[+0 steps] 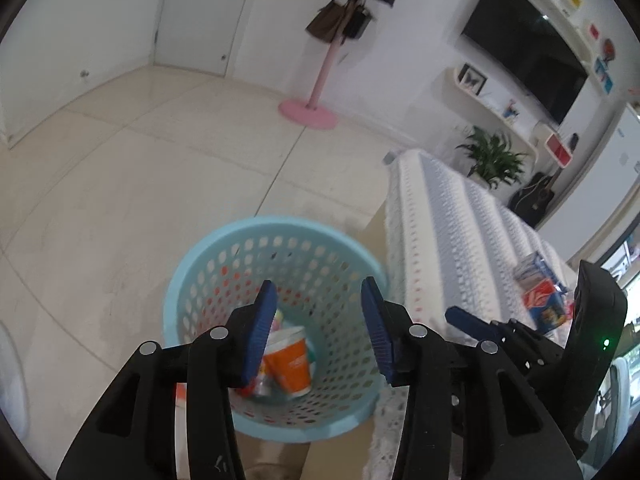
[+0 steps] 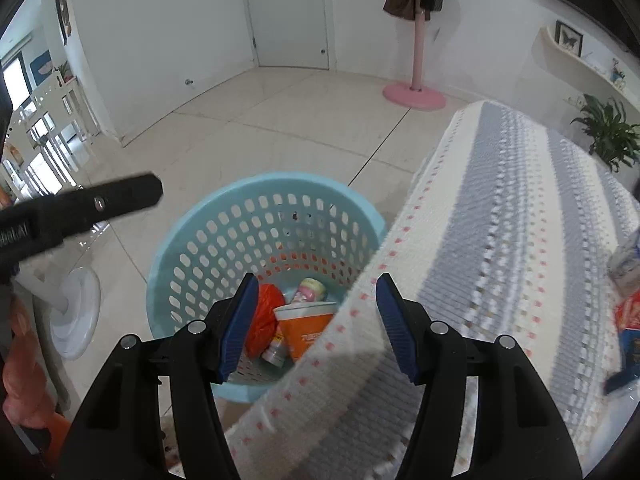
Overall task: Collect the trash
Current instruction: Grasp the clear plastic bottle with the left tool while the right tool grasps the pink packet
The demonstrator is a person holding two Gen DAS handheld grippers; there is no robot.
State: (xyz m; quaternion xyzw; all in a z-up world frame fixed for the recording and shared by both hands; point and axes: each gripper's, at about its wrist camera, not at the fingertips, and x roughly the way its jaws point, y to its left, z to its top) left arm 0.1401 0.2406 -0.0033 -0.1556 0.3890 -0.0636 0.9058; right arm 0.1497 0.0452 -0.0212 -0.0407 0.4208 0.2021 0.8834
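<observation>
Glossy tiled floor (image 2: 248,128) under perforated round plastic basket (image 2: 224,216), knitted striped cloth (image 2: 500,240) beside.

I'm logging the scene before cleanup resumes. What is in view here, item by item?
basket: 1, light blue, on floor beside table
cup: 1, orange, in basket
bag: 1, orange, in basket
bottle: 1, pink-cream, in basket
jar: 1, clear, in basket
cloth: 1, white-grey striped, over table
cartons: about 2, red-blue, on cloth
stand: 1, pink, by wall
plant: 1, green, near shelf
TV: 1, black, on wall
left gripper: jaws open, empty, over basket
right gripper: jaws open, empty
</observation>
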